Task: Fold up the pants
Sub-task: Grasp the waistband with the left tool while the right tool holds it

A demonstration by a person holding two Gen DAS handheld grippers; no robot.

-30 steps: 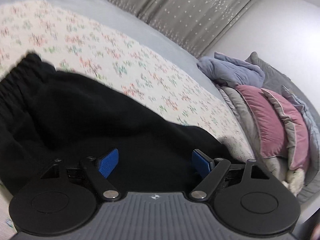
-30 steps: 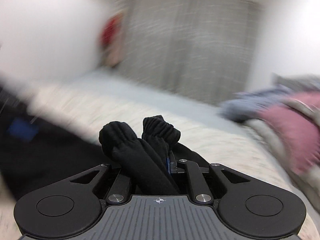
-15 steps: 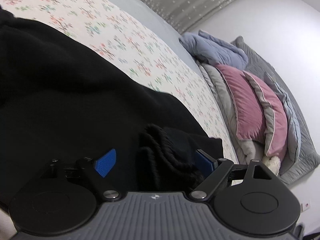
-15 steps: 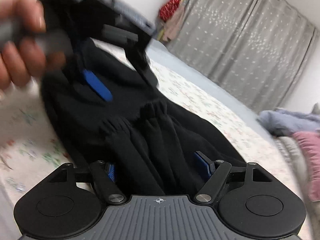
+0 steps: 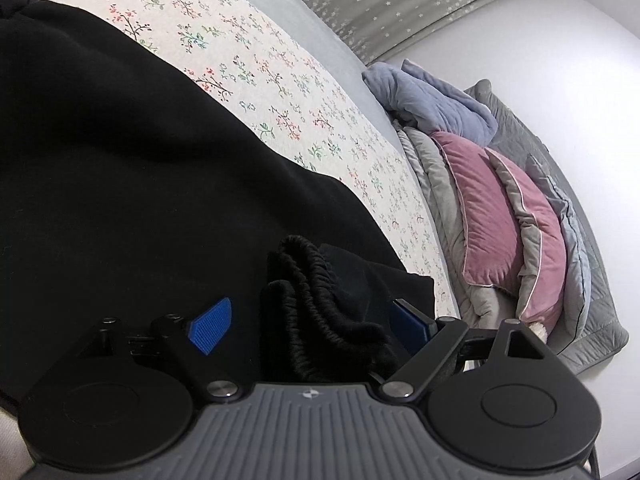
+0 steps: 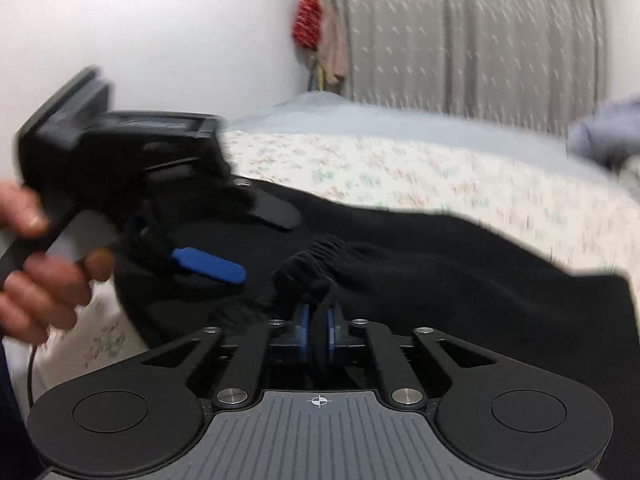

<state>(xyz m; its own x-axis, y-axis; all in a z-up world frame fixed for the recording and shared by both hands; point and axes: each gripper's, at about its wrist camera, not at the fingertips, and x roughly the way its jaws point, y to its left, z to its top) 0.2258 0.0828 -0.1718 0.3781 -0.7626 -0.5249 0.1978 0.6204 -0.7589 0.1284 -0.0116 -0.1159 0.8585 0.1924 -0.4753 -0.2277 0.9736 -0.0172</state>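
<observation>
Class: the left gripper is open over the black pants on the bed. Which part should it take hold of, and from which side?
Probably the ribbed cuffs of the pants, bunched between the left gripper fingers. Come straight forward along the fingers: the gathered elastic stands up as a ridge, thicker than the flat cloth.

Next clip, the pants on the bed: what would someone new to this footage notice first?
The black pants dominate, spread over the flowered bedspread and filling the left and centre of the left wrist view. In the right wrist view the right tool is shut on a gathered cuff, while the left tool, held in a hand, hangs open at the left. Pink pillows are stacked at the bed's right end.
</observation>
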